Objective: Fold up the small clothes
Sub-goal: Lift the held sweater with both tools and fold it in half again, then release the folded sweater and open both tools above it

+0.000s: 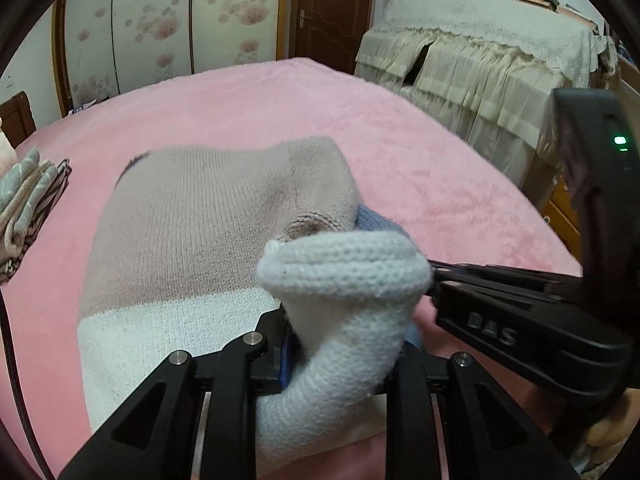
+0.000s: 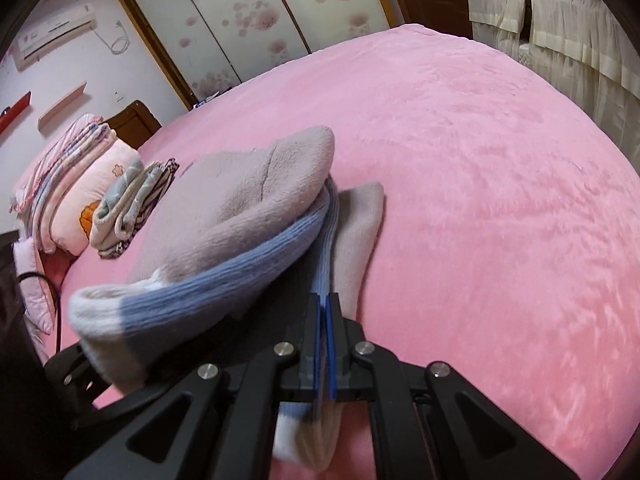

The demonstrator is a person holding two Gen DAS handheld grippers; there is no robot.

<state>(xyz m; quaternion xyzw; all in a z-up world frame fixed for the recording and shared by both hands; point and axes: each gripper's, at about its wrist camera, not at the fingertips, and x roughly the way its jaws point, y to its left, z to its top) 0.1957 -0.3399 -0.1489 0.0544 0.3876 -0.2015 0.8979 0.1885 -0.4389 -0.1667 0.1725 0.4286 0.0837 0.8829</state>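
A knitted sock in taupe, blue and white (image 1: 192, 232) lies bunched on the pink bed cover (image 1: 420, 168). My left gripper (image 1: 340, 360) is shut on its thick white cuff (image 1: 344, 276), which stands up folded over between the fingers. My right gripper (image 2: 324, 304) is shut on the blue ribbed band (image 2: 326, 240) of the sock. More taupe knit (image 2: 360, 232) lies under and beside that band. In the left wrist view the right gripper (image 1: 438, 280) comes in from the right and meets the cuff. The left gripper's dark body (image 2: 72, 364) shows at lower left in the right wrist view.
A small pile of folded clothes (image 2: 128, 208) lies left of the sock, also seen in the left wrist view as a pile (image 1: 28, 196). Pillows and quilts (image 2: 80, 168) are stacked behind it. A black cable (image 2: 52, 292) hangs at the bed's left edge. Cloth-covered furniture (image 1: 480, 60) stands right of the bed.
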